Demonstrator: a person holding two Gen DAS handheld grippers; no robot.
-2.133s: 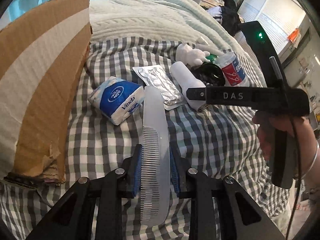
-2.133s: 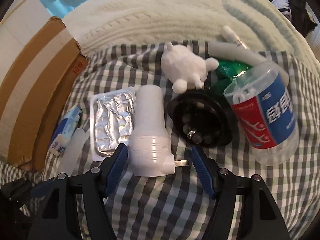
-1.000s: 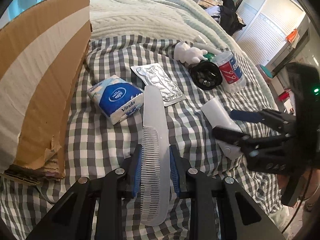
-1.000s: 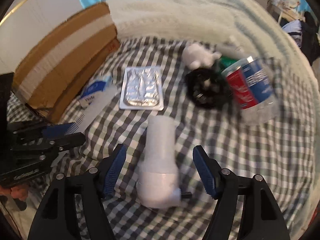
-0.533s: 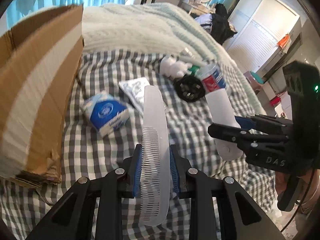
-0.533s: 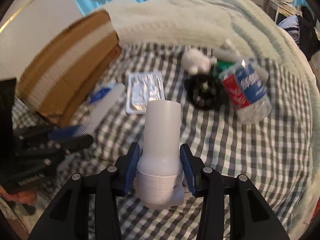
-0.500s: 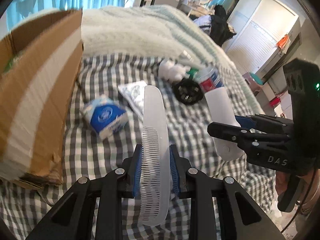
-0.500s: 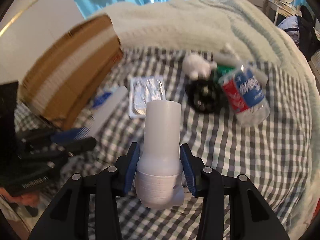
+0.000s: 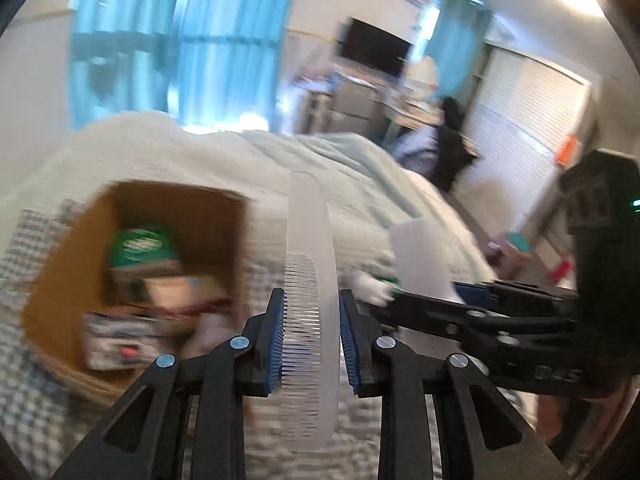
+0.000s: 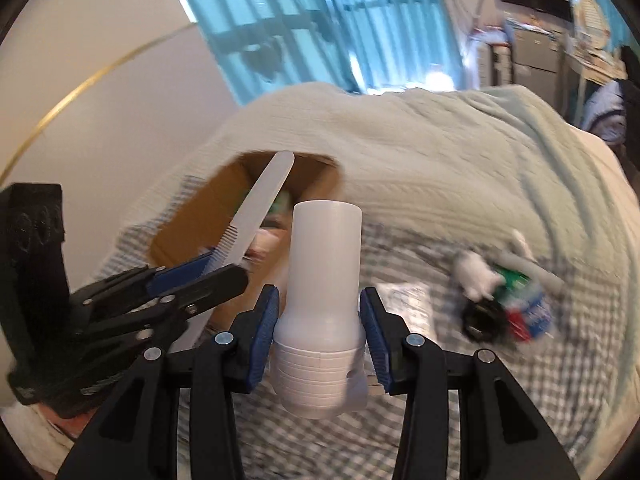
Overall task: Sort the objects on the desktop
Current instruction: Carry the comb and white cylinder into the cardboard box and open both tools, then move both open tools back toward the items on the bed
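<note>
Both claws are now lifted well above the bed, where a moment ago they were low over the checked cloth. The left claw is closed on the translucent comb, which stands up between its blue pads. The right claw is closed on the white plastic bottle, held around its lower part with the neck pointing forward.

The view of both cameras has swung toward the open cardboard box, so its inside is visible, while half a second ago only its outer wall showed. Some packs lie already inside, one with a green top, but they are blurred.

In the right wrist view the comb points over the box opening. The remaining things, a white toy figure, a black round object and a bottle with red and blue label, stay on the cloth far to the right.

I judge that both picks are finished and the carrying to the box is under way. The next step is probably to release the comb and the bottle above the opening.
</note>
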